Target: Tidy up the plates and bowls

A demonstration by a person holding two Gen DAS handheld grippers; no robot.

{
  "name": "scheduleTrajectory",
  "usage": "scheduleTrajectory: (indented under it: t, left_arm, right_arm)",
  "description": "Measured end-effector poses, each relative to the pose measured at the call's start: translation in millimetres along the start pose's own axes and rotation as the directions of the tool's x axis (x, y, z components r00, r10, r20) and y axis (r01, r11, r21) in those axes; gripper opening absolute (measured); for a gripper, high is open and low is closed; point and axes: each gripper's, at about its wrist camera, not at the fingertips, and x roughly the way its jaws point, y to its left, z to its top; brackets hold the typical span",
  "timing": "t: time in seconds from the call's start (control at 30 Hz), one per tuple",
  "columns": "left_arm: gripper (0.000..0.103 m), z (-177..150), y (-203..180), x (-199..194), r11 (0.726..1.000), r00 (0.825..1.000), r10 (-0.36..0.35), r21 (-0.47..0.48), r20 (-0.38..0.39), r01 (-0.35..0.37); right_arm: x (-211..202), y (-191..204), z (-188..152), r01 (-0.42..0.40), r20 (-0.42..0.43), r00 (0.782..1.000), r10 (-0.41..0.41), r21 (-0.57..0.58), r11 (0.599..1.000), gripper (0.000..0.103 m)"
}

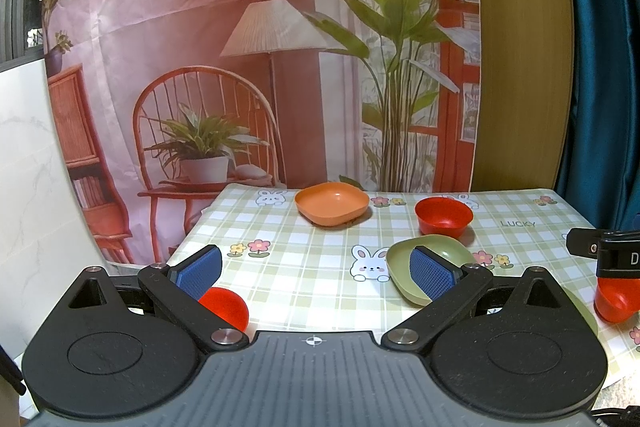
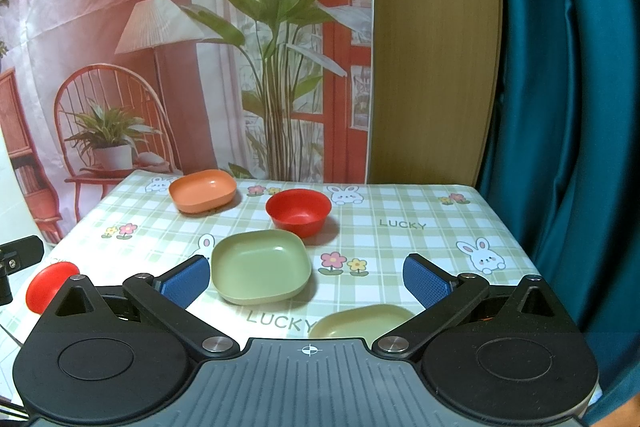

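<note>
Left wrist view: my left tool (image 1: 316,273) hangs over the near left part of the surface (image 1: 304,239), its fingers spread wide and holding nothing. The green plate (image 1: 404,259) lies at two o'clock, partly behind my right pad. A red bowl (image 1: 228,303) sits low at eight o'clock, just beyond the left pad and half hidden by the finger link. The orange plate (image 1: 332,207) stands at twelve o'clock near the far edge, and a second red bowl (image 1: 443,217) at one o'clock, apart from it. At three o'clock a black device shows at the frame edge, most likely my other tool, with something red (image 1: 612,301) directly beneath it; whether that is gripped I cannot tell.

Right wrist view: my right tool (image 2: 307,281) is likewise spread and appears empty. The green plate (image 2: 260,269) lies at eleven o'clock, just beside the left pad. A pale yellow plate (image 2: 360,321) sits directly below the gap, partly under the tool body. The red bowl (image 2: 298,213) is at twelve o'clock, the orange plate (image 2: 202,191) at eleven o'clock farther off, another red bowl (image 2: 50,285) at nine o'clock.

Judgement: nothing is stacked yet; sorting is at its start. The next move calls for closing on a plate rim, likely the yellow one, and nesting it in the green. The shallow rims leave little to pinch. The printed backdrop (image 2: 180,47) and teal curtain (image 2: 572,107) stand clear of the work.
</note>
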Motion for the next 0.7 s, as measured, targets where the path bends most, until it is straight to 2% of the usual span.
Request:
scheduleTrajectory:
  t: [0.4,0.57,0.7]
  left_arm:
    - [0.101,4,2,3,0.999,0.999,-0.014,-0.044,-0.029,0.013]
    - [0.101,6,2,12,0.998,0.999,-0.004,-0.055,-0.042,0.001]
    - [0.101,13,-9,22,1.0,1.0,0.007,0.013,-0.023,-0.006]
  right_arm:
    - [2,-6,-4,-0.007,0.014,1.0,0.006,0.026,1.0,0.103]
    - [8,-34,4,-0.042,0.087,0.996,0.035,0.081,0.996,0.103]
    - [10,-53,10,-0.039,0.155,0.987,0.03,0.052,0.998,0.103]
